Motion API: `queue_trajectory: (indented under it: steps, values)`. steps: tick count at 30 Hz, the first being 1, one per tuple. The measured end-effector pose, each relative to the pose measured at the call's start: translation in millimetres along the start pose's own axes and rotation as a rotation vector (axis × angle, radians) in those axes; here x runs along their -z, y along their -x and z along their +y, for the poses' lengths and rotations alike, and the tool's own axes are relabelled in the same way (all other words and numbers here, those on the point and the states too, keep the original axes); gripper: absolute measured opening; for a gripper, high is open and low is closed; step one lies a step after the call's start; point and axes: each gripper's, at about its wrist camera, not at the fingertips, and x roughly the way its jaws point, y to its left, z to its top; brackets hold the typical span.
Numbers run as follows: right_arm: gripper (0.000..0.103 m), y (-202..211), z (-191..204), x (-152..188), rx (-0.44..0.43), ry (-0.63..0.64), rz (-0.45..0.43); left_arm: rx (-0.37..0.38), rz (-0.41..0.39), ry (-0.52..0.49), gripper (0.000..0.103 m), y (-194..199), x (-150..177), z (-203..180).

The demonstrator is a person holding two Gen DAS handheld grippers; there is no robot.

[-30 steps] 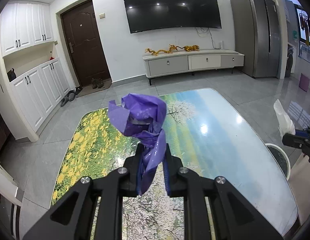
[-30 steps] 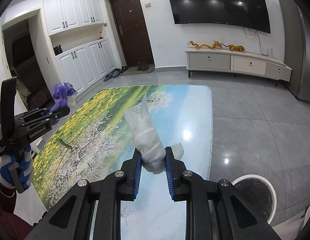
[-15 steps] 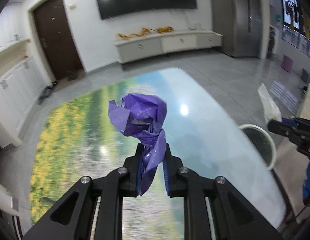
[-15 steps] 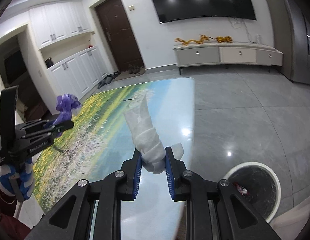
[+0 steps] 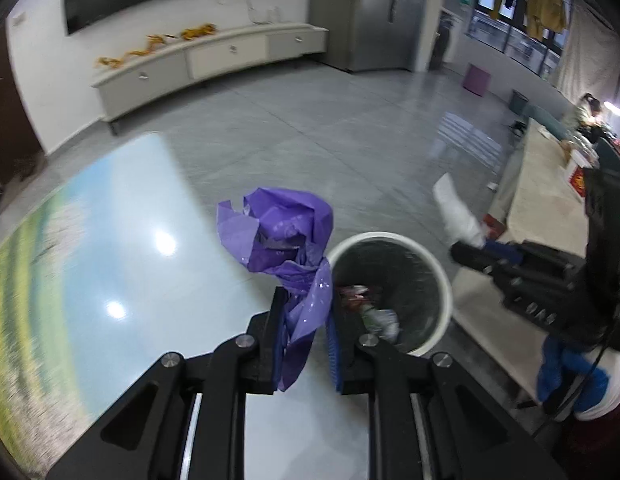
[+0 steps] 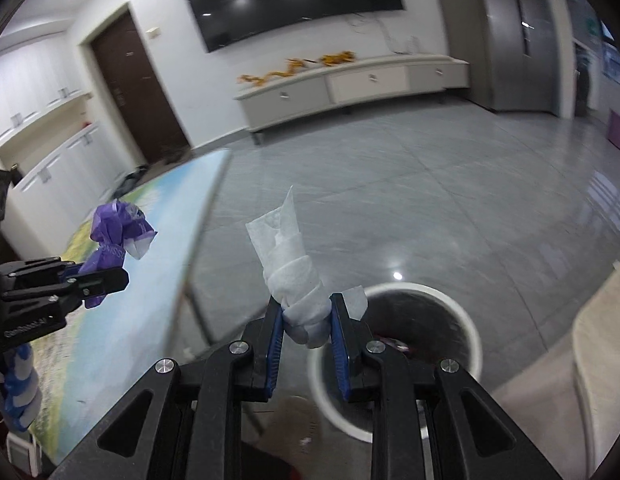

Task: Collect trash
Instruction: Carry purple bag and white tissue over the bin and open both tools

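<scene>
The worktop (image 5: 122,264), its glossy top printed with a landscape, filled the left of both views, and past its edge on the grey tiled floor (image 6: 409,200) stood the white-rimmed bin (image 5: 439,276), dark inside, with a few scraps already lying at the bottom. The left claw (image 5: 304,312) was clenched on the tail of a crumpled purple wrapper (image 5: 278,236), whose bunched head stood above the blue pads and, in the left wrist view, overlapped the near rim of the bin; from the right wrist view that claw seemed to be over the worktop's edge rather than over the bin's mouth. The right claw (image 6: 306,316) was clamped on a twisted white tissue (image 6: 290,260), with the bin's opening showing just beyond and below its tips. The step in hand looked like the drop. To do it well, each claw should probably be brought fully over the dark opening, clear of the rim, before letting go, since both pieces were light and could drift or catch on a pad. Tilting the tips downward and opening wide would help the wrapper's thin tail slide free. The two claws were close, so releasing one after the other seemed safer.
</scene>
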Motion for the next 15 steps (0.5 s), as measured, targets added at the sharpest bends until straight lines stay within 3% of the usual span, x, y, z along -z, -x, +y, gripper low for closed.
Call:
queue_trajectory:
  steps: [8,10,11,12,15]
  values:
    - [0.024,-29.9,-48.9,8.1,0.11,-0.075,0.079,0.138,0.082,-0.001,0.02,-60.7,-31.0,-43.3]
    - [0.027,-38.6,-58.0,9.6,0.143,-0.088,0.097,0.172,0.097,0.011,0.037,-70.5,-38.1,-48.9]
    - [0.035,-41.0,-59.6,9.4,0.153,-0.091,0.101,0.184,0.095,0.021,0.053,-73.0,-40.3,-49.8]
    - [0.042,-43.6,-63.5,10.5,0.168,-0.094,0.106,0.194,0.087,0.032,0.059,-73.7,-42.2,-49.8]
    - [0.046,-45.9,-71.3,13.5,0.191,-0.107,0.114,0.226,0.081,0.046,0.059,-71.3,-42.9,-47.4]
